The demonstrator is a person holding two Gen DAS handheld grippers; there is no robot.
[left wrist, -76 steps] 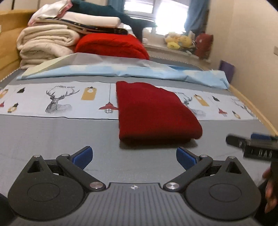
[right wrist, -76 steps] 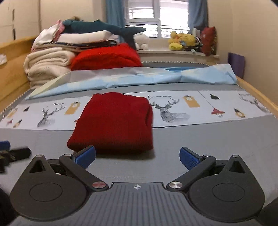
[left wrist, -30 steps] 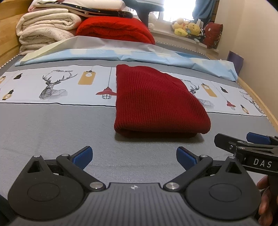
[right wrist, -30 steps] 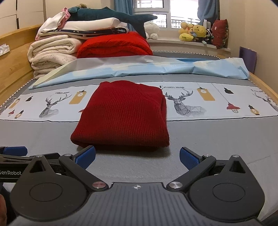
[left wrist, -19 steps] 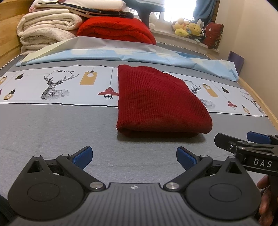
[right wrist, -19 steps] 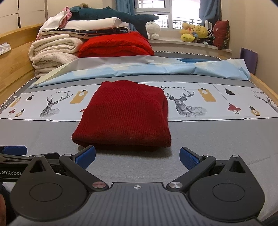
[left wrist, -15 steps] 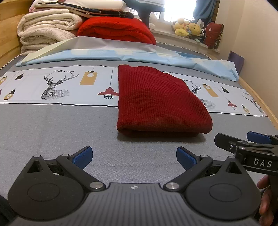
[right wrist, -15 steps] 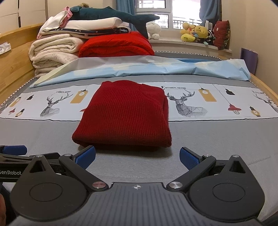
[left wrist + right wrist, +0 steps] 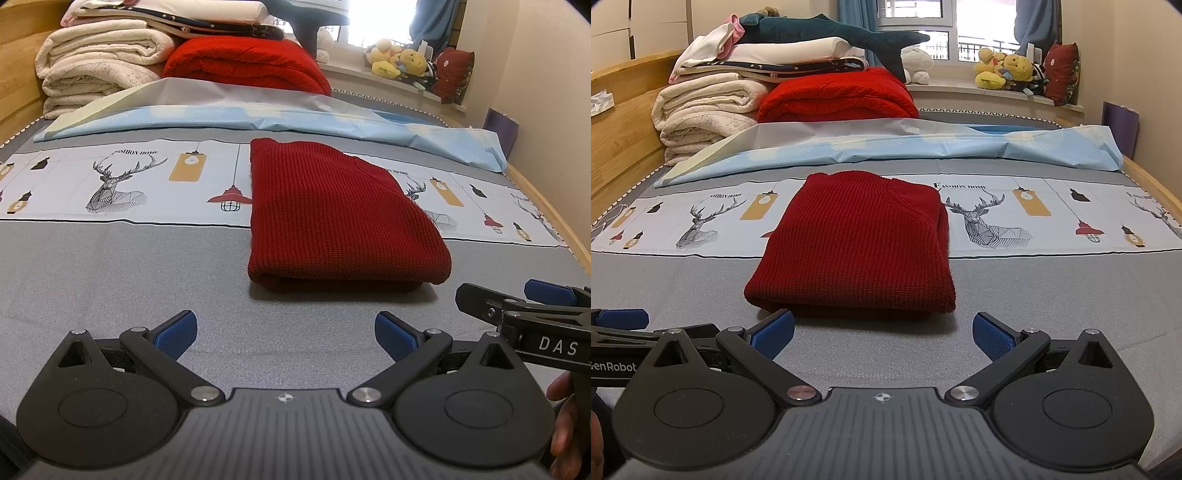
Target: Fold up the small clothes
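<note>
A dark red knitted garment (image 9: 332, 214) lies folded into a thick rectangle on the grey bed sheet (image 9: 110, 277); it also shows in the right wrist view (image 9: 860, 247). My left gripper (image 9: 284, 334) is open and empty, just short of the garment's near edge and a little left of it. My right gripper (image 9: 882, 334) is open and empty, right in front of the near fold. The right gripper shows at the right edge of the left wrist view (image 9: 517, 306). The left gripper shows at the left edge of the right wrist view (image 9: 624, 325).
A printed band with deer and lamps (image 9: 997, 218) crosses the bed under the garment. A light blue sheet (image 9: 923, 147) lies beyond it. Folded blankets (image 9: 705, 110) and a red quilt (image 9: 838, 96) are stacked at the back left. Wooden bed rails (image 9: 1152, 184) run along both sides.
Both grippers have moved closer to the folded garment since 2.5 s ago and now hold almost still. The garment has not moved. Both grippers stay open.
</note>
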